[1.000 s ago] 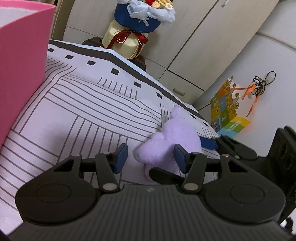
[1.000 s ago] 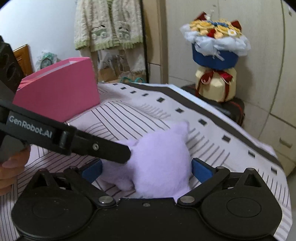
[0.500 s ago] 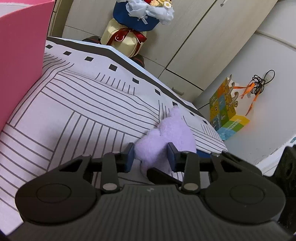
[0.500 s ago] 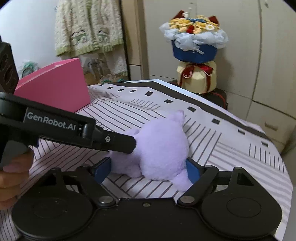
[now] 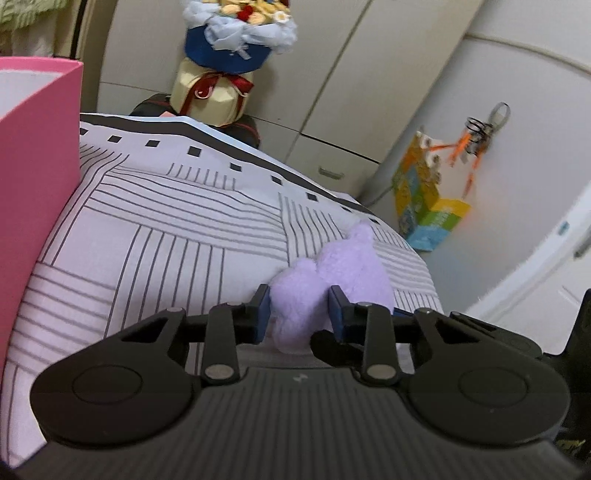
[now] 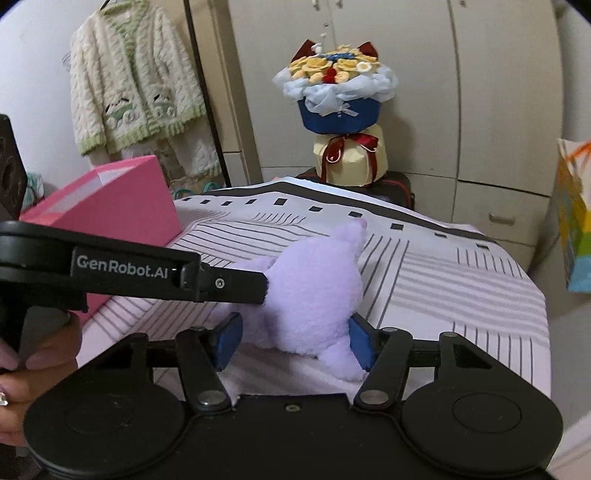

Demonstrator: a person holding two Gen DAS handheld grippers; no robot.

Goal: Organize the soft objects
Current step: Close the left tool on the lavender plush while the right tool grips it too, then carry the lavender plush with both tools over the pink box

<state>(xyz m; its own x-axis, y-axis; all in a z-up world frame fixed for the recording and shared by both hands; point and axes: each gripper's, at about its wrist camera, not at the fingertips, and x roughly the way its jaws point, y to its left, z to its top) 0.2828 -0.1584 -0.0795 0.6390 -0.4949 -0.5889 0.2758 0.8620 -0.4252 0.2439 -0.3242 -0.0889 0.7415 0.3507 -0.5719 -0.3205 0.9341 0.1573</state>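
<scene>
1. Cream cabinet doors point(image 6: 498, 92) fill the upper centre and right of the right wrist view; drawers with small handles sit below them.
2. A knitted cream-and-green cardigan point(image 6: 133, 92) hangs at upper left.
3. A flower bouquet point(image 6: 340, 96) in blue wrapping stands on a cream ribboned box point(image 6: 351, 162), centre background.
4. A colourful paper bag point(image 5: 424, 206) rests against the pale wall, right of the left wrist view.
5. Lighting is even and indoor.

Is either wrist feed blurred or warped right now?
Left wrist: motion blur smears the bouquet and paper bag; plush fairly sharp. Right wrist: sharp, logo readable, but fisheye bends the cabinet lines; dark corners.
</scene>
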